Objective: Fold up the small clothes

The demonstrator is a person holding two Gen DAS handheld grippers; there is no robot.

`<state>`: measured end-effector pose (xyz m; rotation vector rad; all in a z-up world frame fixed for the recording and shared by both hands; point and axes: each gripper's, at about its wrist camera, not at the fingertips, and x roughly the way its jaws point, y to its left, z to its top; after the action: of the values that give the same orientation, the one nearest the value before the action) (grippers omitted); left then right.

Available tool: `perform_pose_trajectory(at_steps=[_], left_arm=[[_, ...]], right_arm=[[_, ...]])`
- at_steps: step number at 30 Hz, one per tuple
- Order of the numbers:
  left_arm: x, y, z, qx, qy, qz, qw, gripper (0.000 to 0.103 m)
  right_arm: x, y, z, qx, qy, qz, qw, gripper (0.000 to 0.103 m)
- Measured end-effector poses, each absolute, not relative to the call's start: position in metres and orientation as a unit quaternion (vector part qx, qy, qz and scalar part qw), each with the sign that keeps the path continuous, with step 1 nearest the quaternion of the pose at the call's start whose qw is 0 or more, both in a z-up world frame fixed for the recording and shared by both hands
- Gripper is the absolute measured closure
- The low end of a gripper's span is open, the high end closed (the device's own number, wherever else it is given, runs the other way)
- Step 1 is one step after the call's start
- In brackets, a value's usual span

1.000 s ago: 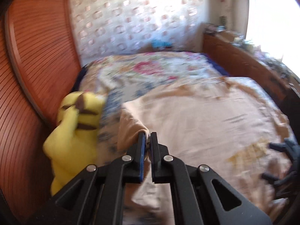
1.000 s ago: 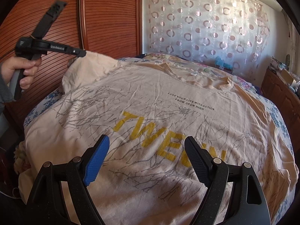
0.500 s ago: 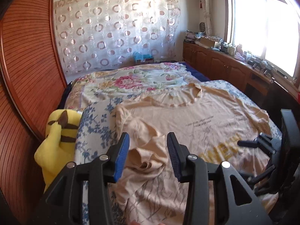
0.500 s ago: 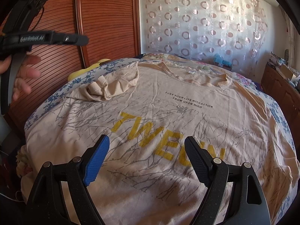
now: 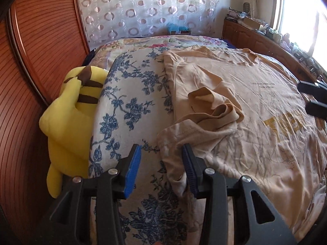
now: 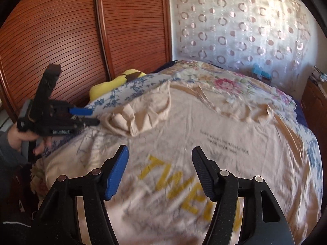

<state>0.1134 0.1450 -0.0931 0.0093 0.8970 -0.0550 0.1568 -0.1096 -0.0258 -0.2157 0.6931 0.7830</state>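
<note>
A beige T-shirt with yellow letters lies spread face up on the bed; it also shows in the right wrist view. Its left sleeve is folded in and lies crumpled on the chest. My left gripper is open and empty, low over the shirt's left side edge, which lies between the jaws. It also shows in the right wrist view. My right gripper is open and empty above the shirt's lower front.
A blue floral bedspread covers the bed. A yellow plush toy lies at the bed's left edge against wooden slatted doors. A wooden cabinet with clutter runs along the right under the window.
My left gripper opened and let go of the sleeve, which now lies on the chest, then dropped back and down to the shirt's side edge. My right gripper shifted slightly.
</note>
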Motion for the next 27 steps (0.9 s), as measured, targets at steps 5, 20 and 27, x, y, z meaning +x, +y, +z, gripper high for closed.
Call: perform_pose_trajectory(at_steps=[5,20,27], left_arm=[[0.114,0.154,-0.097,-0.012,0.431,-0.022,0.902,0.06],[0.115,0.161,-0.099,-0.029,0.413,-0.02,0.91,0.056],[0.104,0.166,-0.09,-0.061,0.395,-0.036,0.916,0.056]], right_arm=[[0.189,-0.07,-0.03,-0.095,0.354,0.404,0.838,0.058],[0.226,0.018,-0.07,-0.117,0.414,0.437,0.79,0.079],[0.223,0.008,-0.069,-0.12,0.394,0.443,0.796,0.101]])
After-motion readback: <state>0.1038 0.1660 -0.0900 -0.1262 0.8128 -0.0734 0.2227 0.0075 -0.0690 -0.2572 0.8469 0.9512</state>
